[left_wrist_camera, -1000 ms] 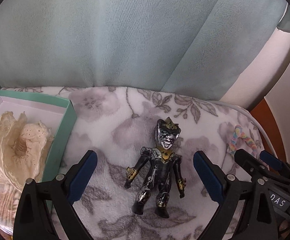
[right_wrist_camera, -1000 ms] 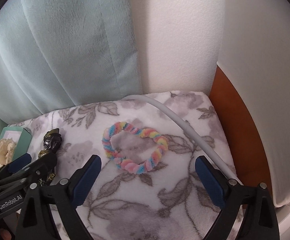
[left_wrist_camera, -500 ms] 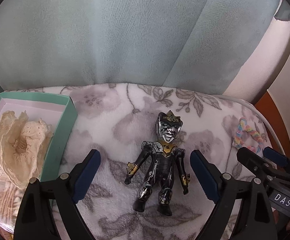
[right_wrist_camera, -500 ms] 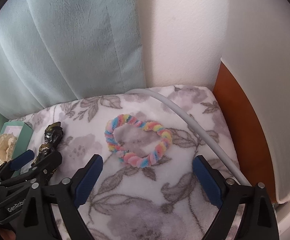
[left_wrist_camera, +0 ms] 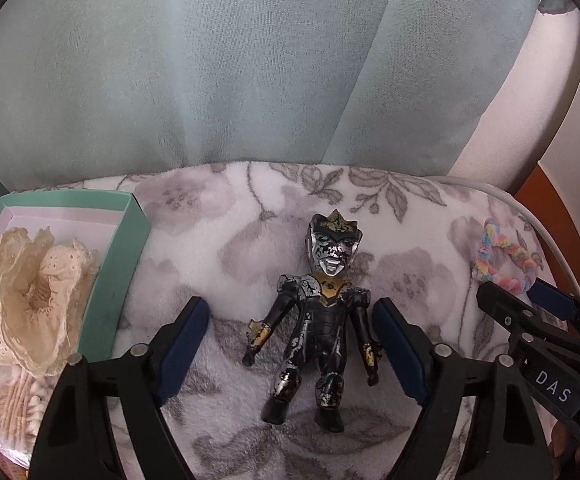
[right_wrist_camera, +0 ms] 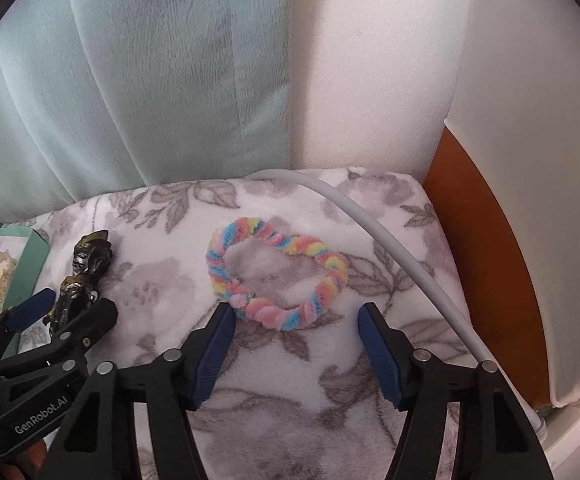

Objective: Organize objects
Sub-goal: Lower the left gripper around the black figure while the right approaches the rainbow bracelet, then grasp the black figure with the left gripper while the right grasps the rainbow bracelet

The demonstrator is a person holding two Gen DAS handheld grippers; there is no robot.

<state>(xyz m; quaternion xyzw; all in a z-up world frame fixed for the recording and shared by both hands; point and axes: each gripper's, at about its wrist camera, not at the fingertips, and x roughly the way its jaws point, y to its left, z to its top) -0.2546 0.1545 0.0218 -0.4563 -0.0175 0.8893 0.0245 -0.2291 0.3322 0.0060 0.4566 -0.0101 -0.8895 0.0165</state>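
We have both grippers lower and closer over the floral fleece blanket (left_wrist_camera: pixel 217 248) than a second ago, and their jaws stand narrower than before, though still parted and holding nothing.

Our left gripper (left_wrist_camera: pixel 292 344) now straddles the black-and-gold toy figure (left_wrist_camera: pixel 318 320), which lies on its back on the blanket, head away from us. The blue pads sit just outside its arms; the right pad looks to be at or nearly touching the figure's arm, and we cannot tell which. A second ago the pads stood well clear of it. To the figure's left, the mint green box (left_wrist_camera: pixel 129 240) holds a cream lace piece (left_wrist_camera: pixel 29 300), unchanged.

Our right gripper (right_wrist_camera: pixel 296 344) has closed in on the rainbow chenille ring (right_wrist_camera: pixel 275 272), right of the figure on the same blanket. The left pad's tip now sits just at the ring's near edge. A white cable (right_wrist_camera: pixel 390 248) runs past the ring's far side.
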